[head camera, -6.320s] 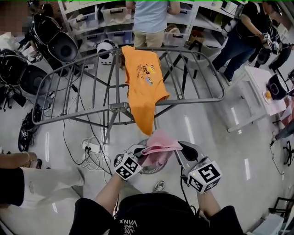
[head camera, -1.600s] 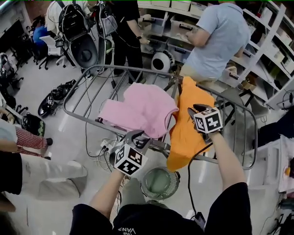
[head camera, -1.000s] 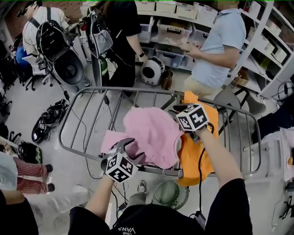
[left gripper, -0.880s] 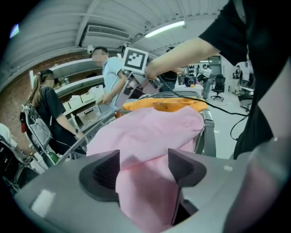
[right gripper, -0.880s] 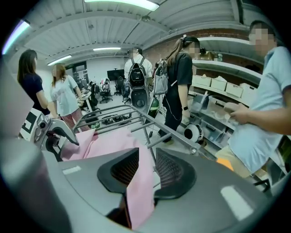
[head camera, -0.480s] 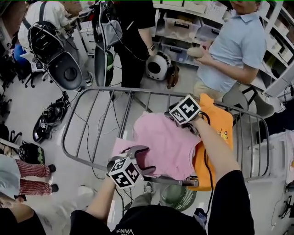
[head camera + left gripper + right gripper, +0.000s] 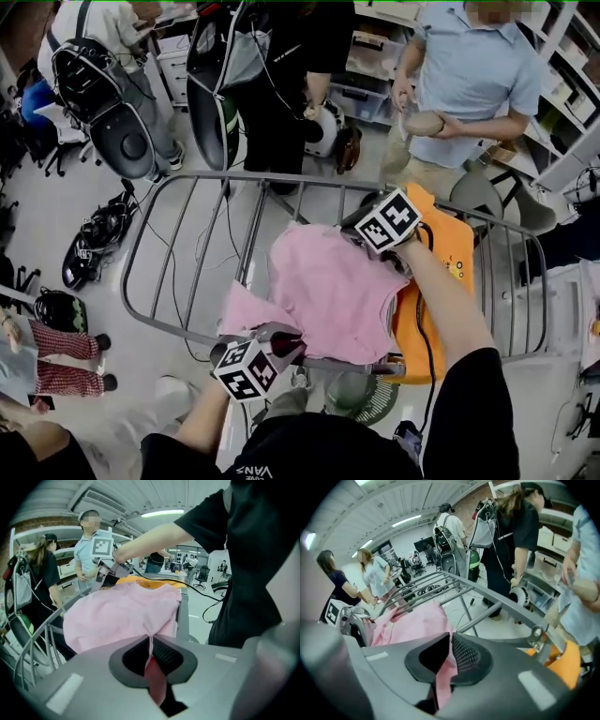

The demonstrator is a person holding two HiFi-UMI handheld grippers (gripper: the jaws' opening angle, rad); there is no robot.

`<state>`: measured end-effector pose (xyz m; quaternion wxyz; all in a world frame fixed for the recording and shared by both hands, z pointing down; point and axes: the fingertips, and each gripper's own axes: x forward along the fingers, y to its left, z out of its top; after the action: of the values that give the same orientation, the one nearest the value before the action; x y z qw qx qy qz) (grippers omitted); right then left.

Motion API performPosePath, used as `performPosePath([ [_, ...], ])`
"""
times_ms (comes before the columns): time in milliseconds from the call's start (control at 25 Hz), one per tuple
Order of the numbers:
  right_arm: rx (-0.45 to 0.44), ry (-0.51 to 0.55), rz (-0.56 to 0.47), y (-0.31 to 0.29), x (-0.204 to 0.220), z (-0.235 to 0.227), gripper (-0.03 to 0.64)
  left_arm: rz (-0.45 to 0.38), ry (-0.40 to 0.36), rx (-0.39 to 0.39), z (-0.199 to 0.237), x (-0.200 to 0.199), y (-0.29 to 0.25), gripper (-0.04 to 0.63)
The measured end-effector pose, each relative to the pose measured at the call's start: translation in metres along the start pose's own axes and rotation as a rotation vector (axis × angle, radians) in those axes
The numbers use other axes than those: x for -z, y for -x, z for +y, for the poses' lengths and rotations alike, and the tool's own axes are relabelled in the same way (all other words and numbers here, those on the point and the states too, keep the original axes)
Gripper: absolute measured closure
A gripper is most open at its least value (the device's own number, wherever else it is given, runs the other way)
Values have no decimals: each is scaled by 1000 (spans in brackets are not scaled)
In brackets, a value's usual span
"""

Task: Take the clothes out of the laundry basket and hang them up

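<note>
Left gripper (image 7: 279, 341) and right gripper (image 7: 354, 232) have just closed, each pinching the pink shirt (image 7: 328, 291) on the rack (image 7: 169, 246); uneven tugging could slide it off the near rail.

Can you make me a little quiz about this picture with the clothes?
1. True or false: the left gripper and the right gripper both pinch the pink shirt.
2. Which colour is the garment hanging beside it? A green, B orange, C blue.
3. What is the pink shirt draped over?
Key: 1 true, both sets of jaws have just closed on it; 2 B, the orange shirt; 3 the metal drying rack.
</note>
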<state>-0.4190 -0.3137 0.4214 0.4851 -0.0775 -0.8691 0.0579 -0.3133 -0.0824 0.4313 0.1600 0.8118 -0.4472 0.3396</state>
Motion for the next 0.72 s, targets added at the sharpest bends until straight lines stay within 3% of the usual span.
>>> performPosePath([
  [360,352,52,-149,38,-42,-53,598,-46,0,18,-23,-8,11,576],
  [720,608,-29,-363,81,-75,-101,598,-80,26,76,-31,-12,10,577],
])
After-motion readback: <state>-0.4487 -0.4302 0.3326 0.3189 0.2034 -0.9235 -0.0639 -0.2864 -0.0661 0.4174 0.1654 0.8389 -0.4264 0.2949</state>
